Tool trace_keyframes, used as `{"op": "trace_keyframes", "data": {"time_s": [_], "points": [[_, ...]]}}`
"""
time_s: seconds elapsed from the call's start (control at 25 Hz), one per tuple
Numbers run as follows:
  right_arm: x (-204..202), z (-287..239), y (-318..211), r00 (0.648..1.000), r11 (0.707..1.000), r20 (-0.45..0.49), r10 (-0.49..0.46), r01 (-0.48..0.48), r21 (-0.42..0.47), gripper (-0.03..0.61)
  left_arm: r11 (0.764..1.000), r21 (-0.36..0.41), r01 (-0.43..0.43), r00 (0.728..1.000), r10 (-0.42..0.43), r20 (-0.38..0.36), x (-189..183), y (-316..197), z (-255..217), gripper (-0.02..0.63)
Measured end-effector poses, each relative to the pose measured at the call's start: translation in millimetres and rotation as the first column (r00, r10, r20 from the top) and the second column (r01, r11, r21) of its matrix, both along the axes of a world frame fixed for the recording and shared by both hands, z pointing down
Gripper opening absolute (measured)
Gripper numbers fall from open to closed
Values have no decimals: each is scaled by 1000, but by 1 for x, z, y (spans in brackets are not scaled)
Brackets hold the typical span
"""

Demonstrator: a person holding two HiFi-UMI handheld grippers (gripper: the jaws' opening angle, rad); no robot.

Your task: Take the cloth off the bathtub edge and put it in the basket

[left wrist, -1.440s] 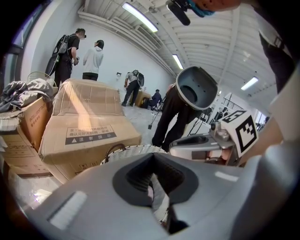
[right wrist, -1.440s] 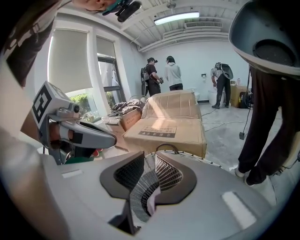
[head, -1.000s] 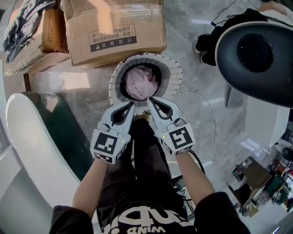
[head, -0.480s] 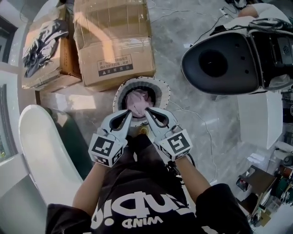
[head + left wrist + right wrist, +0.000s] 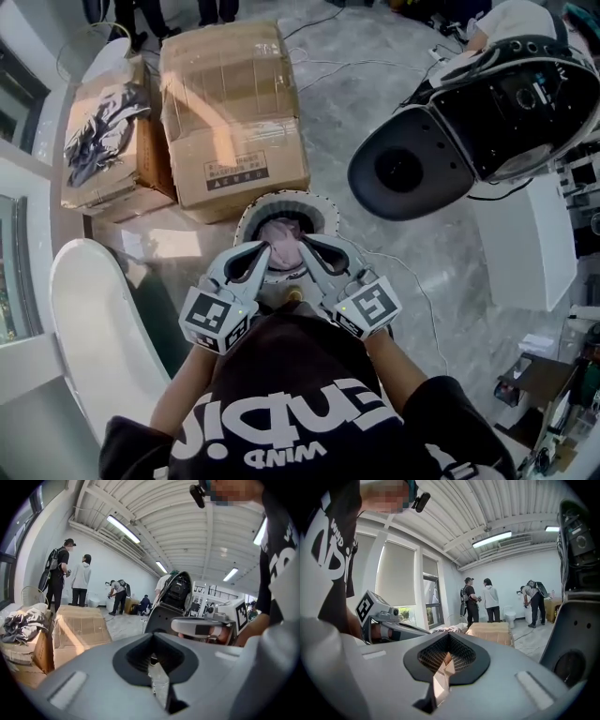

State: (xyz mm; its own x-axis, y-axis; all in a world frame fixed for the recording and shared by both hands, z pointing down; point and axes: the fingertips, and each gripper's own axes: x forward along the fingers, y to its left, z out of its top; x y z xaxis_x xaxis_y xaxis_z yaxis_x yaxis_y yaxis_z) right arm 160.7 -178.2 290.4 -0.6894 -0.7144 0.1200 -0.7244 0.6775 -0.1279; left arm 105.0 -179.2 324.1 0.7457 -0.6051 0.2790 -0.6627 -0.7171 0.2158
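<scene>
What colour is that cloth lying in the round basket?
Pale pink; the head view shows the cloth best, inside the basket.

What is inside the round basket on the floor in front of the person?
A bunched pink cloth fills the basket. The left gripper and right gripper, both shut, cover its near rim; the basket's bottom is hidden beneath the cloth.

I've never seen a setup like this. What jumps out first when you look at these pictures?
Two grey handheld grippers, the left gripper and the right gripper, both shut and empty, point from the bottom centre at a round basket holding a pink cloth. A white bathtub curves along the left, and a big black-and-white machine looms at upper right.
</scene>
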Motion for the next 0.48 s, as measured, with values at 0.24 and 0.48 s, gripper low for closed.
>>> {"op": "trace_keyframes", "data": {"time_s": [0.24,0.48], "points": [[-3,-24,3,999,998,47,8,-10,55,9,997,77,12,1000,-12,-2,-5,1,-24,-3],[-8,-37,-6,998,995,59,11,-16,94,9,994,106,23,1000,-24,10,-14,-6,-34,-3]]}}
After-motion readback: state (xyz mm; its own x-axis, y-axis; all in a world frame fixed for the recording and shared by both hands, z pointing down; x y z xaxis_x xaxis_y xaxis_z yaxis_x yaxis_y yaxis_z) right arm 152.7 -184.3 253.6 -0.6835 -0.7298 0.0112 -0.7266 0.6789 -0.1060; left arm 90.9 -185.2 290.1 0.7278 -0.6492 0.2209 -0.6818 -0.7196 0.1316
